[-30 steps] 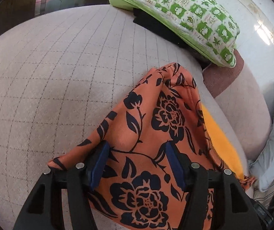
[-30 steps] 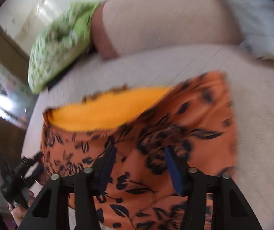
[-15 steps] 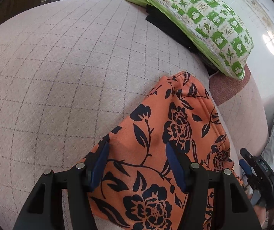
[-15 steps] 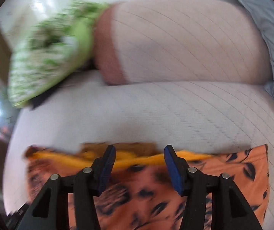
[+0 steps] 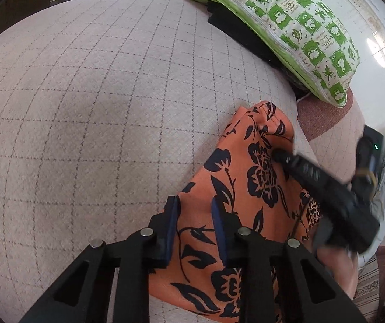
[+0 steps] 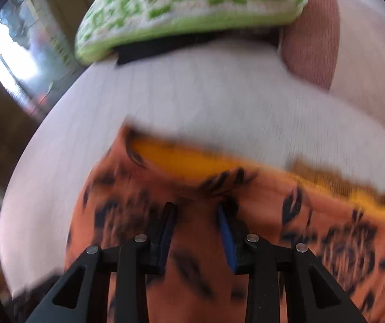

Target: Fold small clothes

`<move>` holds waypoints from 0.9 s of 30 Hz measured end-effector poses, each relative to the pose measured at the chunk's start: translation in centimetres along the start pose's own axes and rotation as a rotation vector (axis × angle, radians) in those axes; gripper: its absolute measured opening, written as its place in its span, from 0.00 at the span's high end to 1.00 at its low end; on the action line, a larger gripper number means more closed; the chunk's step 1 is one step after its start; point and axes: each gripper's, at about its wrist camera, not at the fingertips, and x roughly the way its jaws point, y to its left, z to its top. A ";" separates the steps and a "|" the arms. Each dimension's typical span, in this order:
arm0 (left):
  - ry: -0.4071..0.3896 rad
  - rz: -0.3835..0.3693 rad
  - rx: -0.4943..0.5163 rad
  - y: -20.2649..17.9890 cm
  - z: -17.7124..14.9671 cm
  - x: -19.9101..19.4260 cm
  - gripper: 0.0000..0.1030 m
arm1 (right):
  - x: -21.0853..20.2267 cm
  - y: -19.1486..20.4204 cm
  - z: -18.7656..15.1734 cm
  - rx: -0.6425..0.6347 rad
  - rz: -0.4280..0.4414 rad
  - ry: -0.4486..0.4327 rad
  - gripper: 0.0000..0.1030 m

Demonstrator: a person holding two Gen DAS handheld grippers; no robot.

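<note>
Shift: both claws had come in over the cloth [image 5: 249, 188] since the earlier frames, the right one swinging fast across the sofa [image 5: 90, 88] and into the left wrist view.
Sofa: a pale quilted seat carried everything; a green pillow [image 5: 294, 24] lay at its far edge over something dark.
Cloth: the orange garment with black flowers lay bunched on the seat near the armrest [image 5: 319, 118]; the right wrist view, blurred, showed a yellow inner side [image 6: 181, 158] along its far edge, where earlier that yellow had been a broad open panel.
Left claw [image 5: 193, 223]: its jaws were closing, narrower than a second before, with the near edge of the cloth between them; the pads did not yet look pressed on it.
Right claw [image 6: 196, 228]: its jaws were closing too, over the cloth, a gap showing between the pads; no firm hold could be read through the blur.
Meaning: probably a fresh pinch on two points of the cloth, ready for the next fold; the fold itself was not yet made.
</note>
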 end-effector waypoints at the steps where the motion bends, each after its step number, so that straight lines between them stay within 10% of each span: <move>1: 0.001 0.003 0.005 0.0 0.1 0.0 0.73 | 0.6 -0.6 0.7 0.060 0.016 0.009 0.66; 10: -0.021 0.032 -0.043 0.7 0.2 -0.9 0.73 | -4.0 0.1 1.7 0.121 0.189 -0.086 0.66; 17: -0.015 0.066 -0.065 1.6 0.0 -0.6 0.73 | 2.0 5.0 0.6 0.049 0.179 0.087 0.65; 27: -0.100 0.108 0.005 -0.5 0.8 -1.8 0.73 | -5.8 -2.1 -0.7 0.190 0.305 -0.118 0.53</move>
